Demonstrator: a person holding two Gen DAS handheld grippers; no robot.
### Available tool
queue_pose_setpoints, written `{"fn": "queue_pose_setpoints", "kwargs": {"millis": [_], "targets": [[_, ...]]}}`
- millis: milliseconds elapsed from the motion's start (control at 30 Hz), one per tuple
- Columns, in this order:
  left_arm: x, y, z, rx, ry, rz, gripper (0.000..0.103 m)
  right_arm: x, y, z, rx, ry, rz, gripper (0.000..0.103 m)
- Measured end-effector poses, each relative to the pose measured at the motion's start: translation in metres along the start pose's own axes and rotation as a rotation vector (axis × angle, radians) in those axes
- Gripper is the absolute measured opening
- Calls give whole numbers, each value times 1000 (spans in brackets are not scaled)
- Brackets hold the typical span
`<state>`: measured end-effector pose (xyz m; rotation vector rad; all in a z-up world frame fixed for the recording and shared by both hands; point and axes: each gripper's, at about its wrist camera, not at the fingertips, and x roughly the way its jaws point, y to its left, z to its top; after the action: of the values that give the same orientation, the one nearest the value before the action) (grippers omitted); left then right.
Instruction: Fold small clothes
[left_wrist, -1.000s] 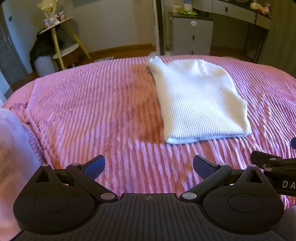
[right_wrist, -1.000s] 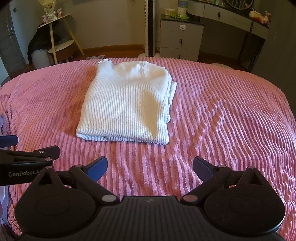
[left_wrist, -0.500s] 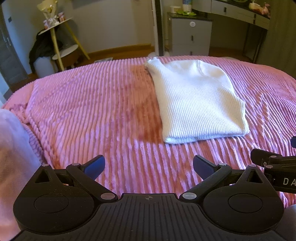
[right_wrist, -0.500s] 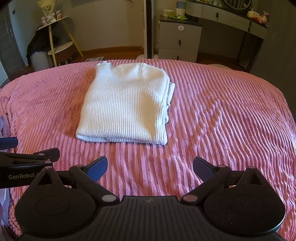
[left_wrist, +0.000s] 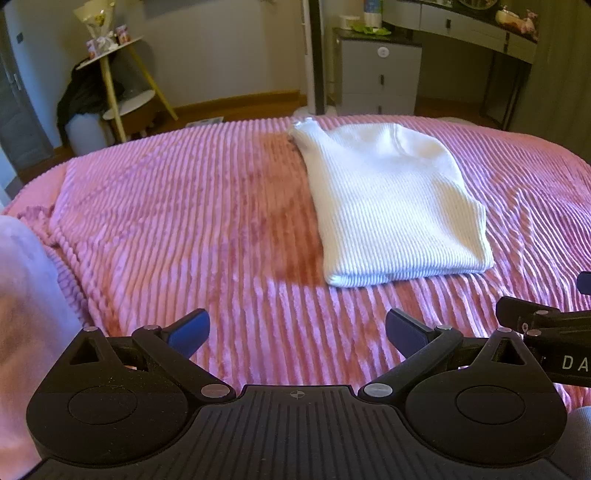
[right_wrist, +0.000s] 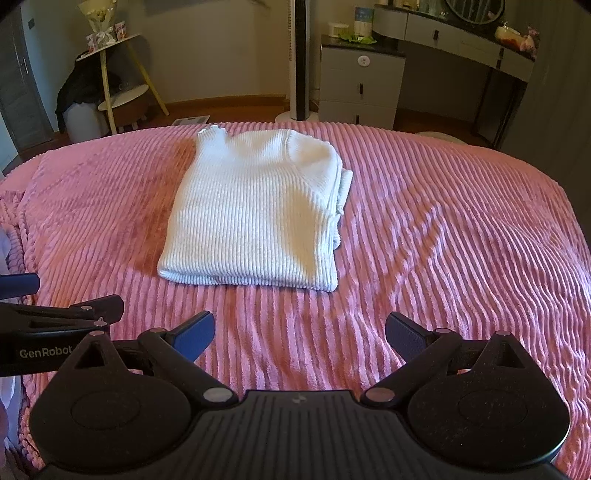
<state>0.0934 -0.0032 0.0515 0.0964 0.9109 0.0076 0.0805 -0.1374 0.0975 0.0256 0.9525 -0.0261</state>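
The left gripper (left_wrist: 297, 330) is set wide, its two blue-padded fingers (left_wrist: 190, 328) well apart with nothing between them; it holds nothing and hangs over the pink ribbed blanket (left_wrist: 184, 221) without visible contact. The right gripper (right_wrist: 300, 332) is likewise spread wide and empty; its fingers (right_wrist: 195, 334) hang over the same blanket (right_wrist: 461, 240), well short of the garment. The two tools sit side by side; part of the right one shows at the right edge of the left wrist view, and part of the left one, marked GenRobot, shows at the left edge of the right wrist view.

The white ribbed sweater (left_wrist: 388, 206) lies folded flat on the blanket; it is ahead and to the right of the left gripper, and ahead and slightly left of the right gripper (right_wrist: 255, 218); its near hem is apart from both sets of fingertips; folded layers show along its right edge. Only bare blanket lies between either tool and the sweater.

A pale pink cloth (left_wrist: 22, 314) lies close on the left of the left gripper. Beyond the bed, ahead of the tools: a grey drawer cabinet (right_wrist: 362, 85); a tower fan (right_wrist: 300, 59); a tiered stand with yellow legs (right_wrist: 118, 77), far left.
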Motion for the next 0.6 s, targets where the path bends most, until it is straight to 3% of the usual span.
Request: {"fn": "queue_pose_setpoints", "kwargs": {"millis": [600], "targets": [[-2, 2, -2, -8, 2, -16, 103, -2, 3, -1, -1, -7, 5, 99]]}}
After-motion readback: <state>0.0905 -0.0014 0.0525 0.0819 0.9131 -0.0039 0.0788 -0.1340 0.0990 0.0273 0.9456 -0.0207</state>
